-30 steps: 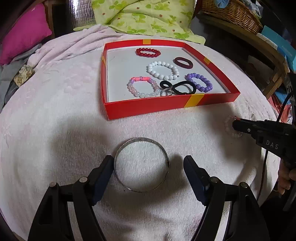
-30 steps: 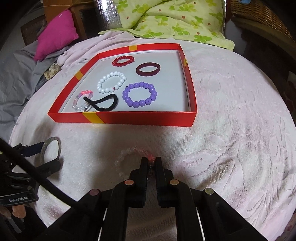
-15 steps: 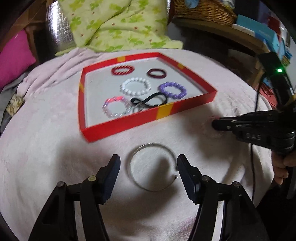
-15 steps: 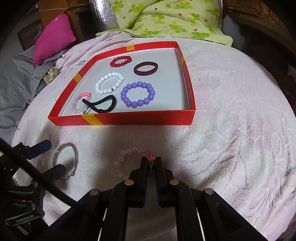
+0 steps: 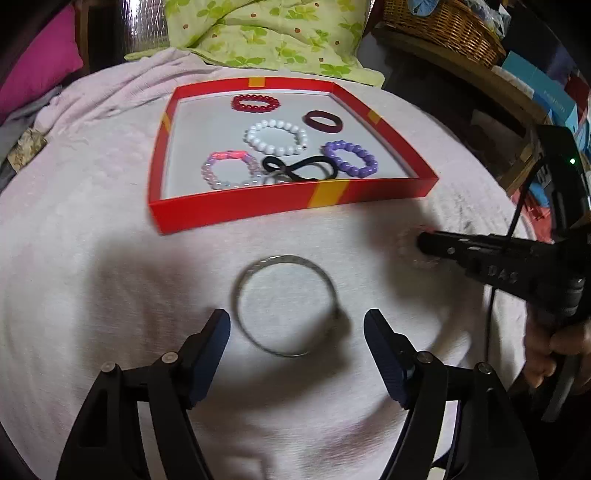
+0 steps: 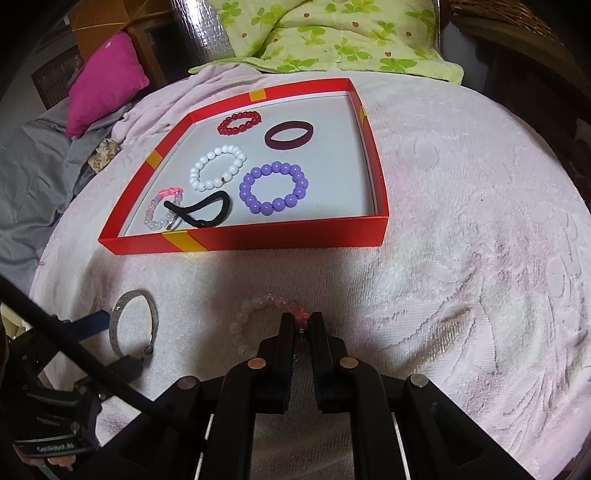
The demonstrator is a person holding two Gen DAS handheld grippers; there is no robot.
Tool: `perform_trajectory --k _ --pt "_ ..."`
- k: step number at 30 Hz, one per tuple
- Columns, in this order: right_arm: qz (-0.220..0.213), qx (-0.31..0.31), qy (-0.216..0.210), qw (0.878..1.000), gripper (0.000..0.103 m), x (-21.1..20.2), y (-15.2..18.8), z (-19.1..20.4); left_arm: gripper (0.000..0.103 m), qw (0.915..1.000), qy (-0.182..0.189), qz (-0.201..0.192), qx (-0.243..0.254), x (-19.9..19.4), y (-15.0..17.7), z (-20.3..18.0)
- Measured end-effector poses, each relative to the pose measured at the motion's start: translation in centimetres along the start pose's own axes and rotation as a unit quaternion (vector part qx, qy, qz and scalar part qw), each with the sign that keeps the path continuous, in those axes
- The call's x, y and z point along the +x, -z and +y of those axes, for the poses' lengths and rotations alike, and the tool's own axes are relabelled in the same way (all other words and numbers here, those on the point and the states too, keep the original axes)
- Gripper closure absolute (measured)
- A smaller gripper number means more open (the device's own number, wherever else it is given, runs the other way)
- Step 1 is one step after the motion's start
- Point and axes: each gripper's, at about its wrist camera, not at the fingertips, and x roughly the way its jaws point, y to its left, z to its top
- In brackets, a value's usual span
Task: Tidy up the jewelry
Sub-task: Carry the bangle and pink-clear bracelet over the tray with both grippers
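Jewelry is lying partly in a red tray (image 5: 236,206) and partly loose on the pink towel (image 6: 461,258) in front of it. Spread wide, the left gripper (image 5: 297,332) is hovering with its fingers (image 5: 214,339) on either side of a silver bangle (image 5: 284,304), apart from its rim and gripping nothing. The right gripper (image 6: 300,325) is clenching its fingers (image 6: 286,332) on the pink knot of a clear beaded bracelet (image 6: 255,306), which is lying on the towel near the tray's front wall.

Textured and pale pink, the towel is covering a rounded bed-like surface; a green floral pillow (image 6: 332,37) and a magenta cushion (image 6: 107,81) are sitting behind it, and a wicker basket (image 5: 439,26) is standing on a shelf to the right.

Inside the tray are resting a red beaded bracelet (image 6: 239,122), a maroon band (image 6: 289,135), a white beaded bracelet (image 6: 218,167), a purple beaded bracelet (image 6: 273,187), a black hair tie (image 6: 203,212) and a pink-and-clear bracelet (image 6: 162,210), the hair tie overlapping the last.
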Motion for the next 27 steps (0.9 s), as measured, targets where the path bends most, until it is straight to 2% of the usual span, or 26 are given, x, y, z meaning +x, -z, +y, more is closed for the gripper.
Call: perform_trajectory --k 4,8,11,12,13,14,17,22,27 --pt "0.0 -0.001 -0.001 1.0 0.091 0.1 0.0 0.0 0.025 0.9995 -0.016 0.0 -0.027 0.8 -0.3 -0.2" --pt "0.0 -0.001 -0.002 1.0 0.091 0.1 0.0 0.0 0.025 0.9986 -0.016 -0.009 -0.05 1.0 -0.3 0.0" --pt "0.0 -0.002 -0.005 1.0 0.091 0.1 -0.1 0.0 0.026 0.9989 -0.021 -0.015 -0.039 1.0 -0.2 -0.2" --pt "0.0 -0.003 -0.005 1.0 0.091 0.1 0.0 0.0 0.029 0.999 -0.026 -0.017 -0.033 1.1 -0.2 -0.2" --pt "-0.002 -0.005 -0.005 1.0 0.092 0.0 0.0 0.0 0.039 0.9989 -0.034 -0.02 -0.026 1.0 -0.2 -0.3" --pt "-0.003 -0.008 -0.005 1.0 0.092 -0.1 0.1 0.1 0.041 0.9988 -0.037 -0.022 -0.022 1.0 -0.2 -0.2" --pt "-0.005 -0.017 -0.001 1.0 0.092 -0.3 0.2 0.4 0.041 0.9992 -0.025 -0.022 -0.024 0.8 -0.3 0.2" --pt "-0.011 -0.018 -0.008 1.0 0.093 -0.5 0.2 0.7 0.042 0.9989 -0.031 -0.029 -0.019 0.2 -0.5 0.5" --pt "-0.039 -0.018 -0.036 0.998 0.093 -1.8 -0.1 1.1 0.042 0.9978 -0.042 -0.049 -0.019 -1.1 -0.9 1.0"
